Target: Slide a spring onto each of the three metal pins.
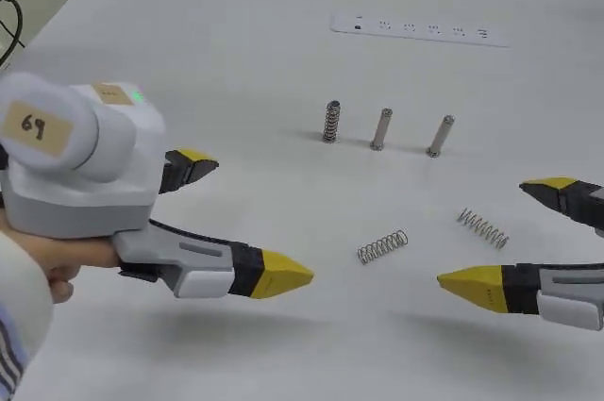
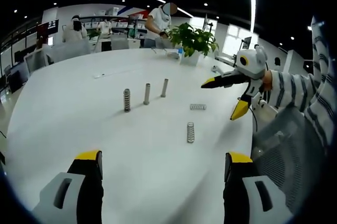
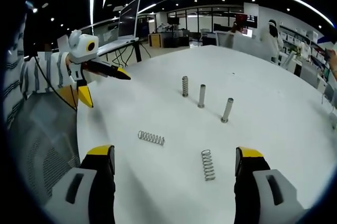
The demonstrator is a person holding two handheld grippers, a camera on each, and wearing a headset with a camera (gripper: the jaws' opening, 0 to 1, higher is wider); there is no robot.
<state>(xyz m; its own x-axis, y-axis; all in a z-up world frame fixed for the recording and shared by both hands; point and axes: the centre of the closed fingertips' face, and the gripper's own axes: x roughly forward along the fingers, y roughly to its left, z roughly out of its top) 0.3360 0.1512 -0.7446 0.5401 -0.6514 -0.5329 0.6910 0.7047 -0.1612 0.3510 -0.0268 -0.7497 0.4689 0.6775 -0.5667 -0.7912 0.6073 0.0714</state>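
So, L gripper [image 1: 260,222], R gripper [image 1: 483,233] fingers apart, spring [image 1: 330,125] on pin [image 1: 333,104], 2 loose springs [image 1: 382,246] [image 1: 482,227]

Your left tool [image 1: 260,222] is held level with its tips pointing right. Its yellow-tipped jaws are spread wide apart and hold nothing. Your left hand [image 1: 57,264] grips its handle from behind and below, with a striped sleeve [image 1: 9,363] at the wrist. Your right tool [image 1: 483,231] enters from the right edge with its tips pointing left, its jaws likewise wide apart and empty. The two tools face each other, well apart. In the left gripper view, your right hand [image 2: 266,81] wraps the right tool's handle, the forearm in striped cloth.
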